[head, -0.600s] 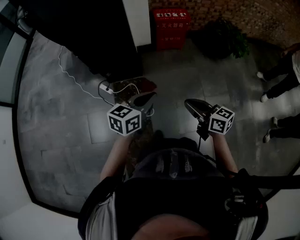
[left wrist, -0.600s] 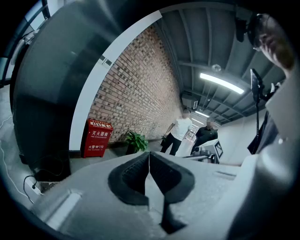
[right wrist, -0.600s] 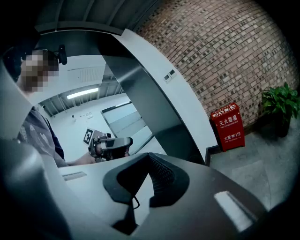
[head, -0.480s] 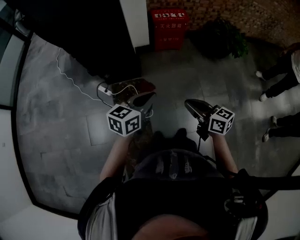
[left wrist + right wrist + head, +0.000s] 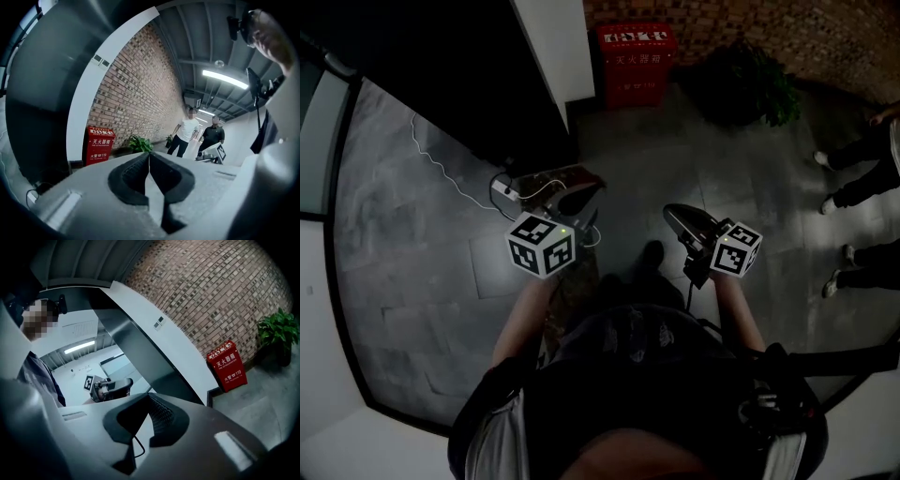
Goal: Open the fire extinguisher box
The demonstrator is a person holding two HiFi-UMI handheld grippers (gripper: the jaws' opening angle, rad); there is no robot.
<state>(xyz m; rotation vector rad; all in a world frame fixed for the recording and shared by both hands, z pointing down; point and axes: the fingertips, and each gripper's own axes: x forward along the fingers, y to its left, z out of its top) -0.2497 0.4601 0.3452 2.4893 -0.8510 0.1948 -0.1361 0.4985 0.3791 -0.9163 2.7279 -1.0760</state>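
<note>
Approach stage, by my reading. The red metal fire extinguisher box (image 5: pixel 636 64) stands on the grey floor against the brick wall (image 5: pixel 750 28), beside a leafy potted plant (image 5: pixel 741 80) and well apart from both tools. Left gripper (image 5: pixel 149 157) is clenched on nothing; right gripper (image 5: pixel 149 397) is likewise pinched together, empty. Next: close the gap, part one pair of jaws, then find the door's edge or latch, which is too small to make out from here.
</note>
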